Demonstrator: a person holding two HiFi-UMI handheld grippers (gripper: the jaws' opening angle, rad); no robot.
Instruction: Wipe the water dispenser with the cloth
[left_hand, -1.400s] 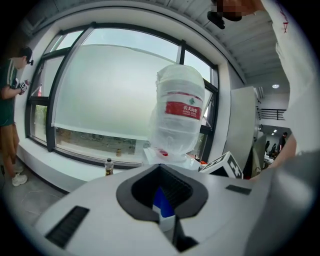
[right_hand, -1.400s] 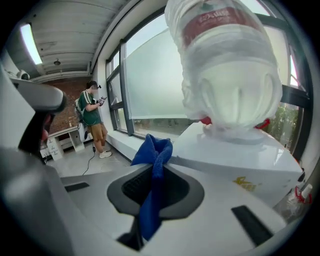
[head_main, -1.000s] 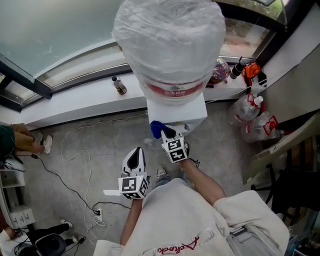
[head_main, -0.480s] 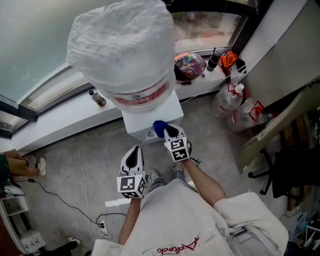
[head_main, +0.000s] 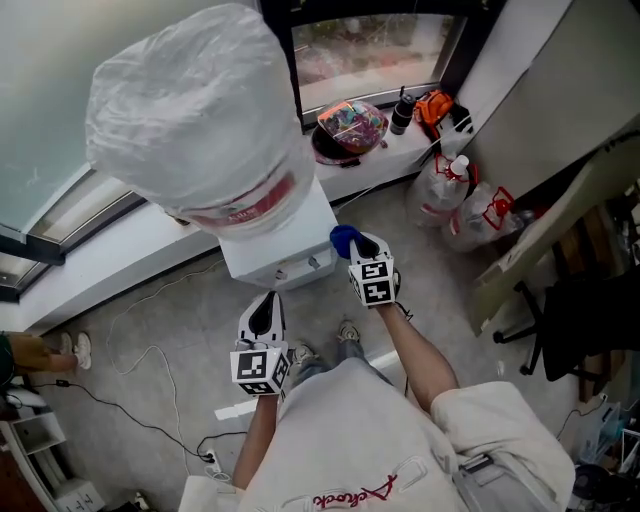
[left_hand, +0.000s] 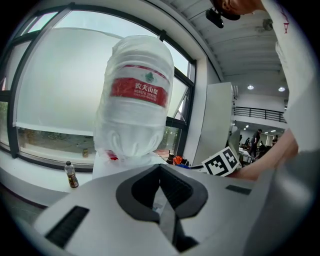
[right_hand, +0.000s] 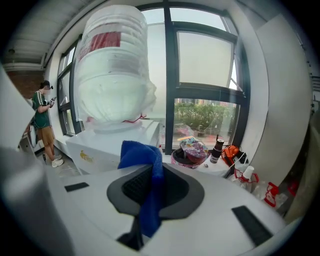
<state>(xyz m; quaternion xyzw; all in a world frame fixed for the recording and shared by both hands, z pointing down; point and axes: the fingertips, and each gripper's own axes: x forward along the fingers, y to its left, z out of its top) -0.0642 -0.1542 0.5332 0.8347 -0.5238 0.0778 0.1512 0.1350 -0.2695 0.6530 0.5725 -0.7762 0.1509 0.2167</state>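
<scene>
My right gripper (head_main: 350, 245) is clamped on the blue cloth (right_hand: 143, 165), a soft terry rag pinched along a fold, with its loose end bunching up past the jaws at 12 o'clock. I judge it light and limp, so it will drape and drag rather than push. Wiping should press with the bunched part, and the hold near its middle looks sound. The water dispenser (head_main: 285, 255) stands at 10 o'clock from that gripper, just beside the cloth; whether they touch I cannot tell. Its body is a white boxy cabinet, smooth and hard, likely slick when wet. It carries an upturned bottle (head_main: 195, 120) wrapped in crinkled clear plastic, with a red label band. My left gripper (head_main: 265, 310), at 6 o'clock below the cabinet, has its jaws together on nothing.
</scene>
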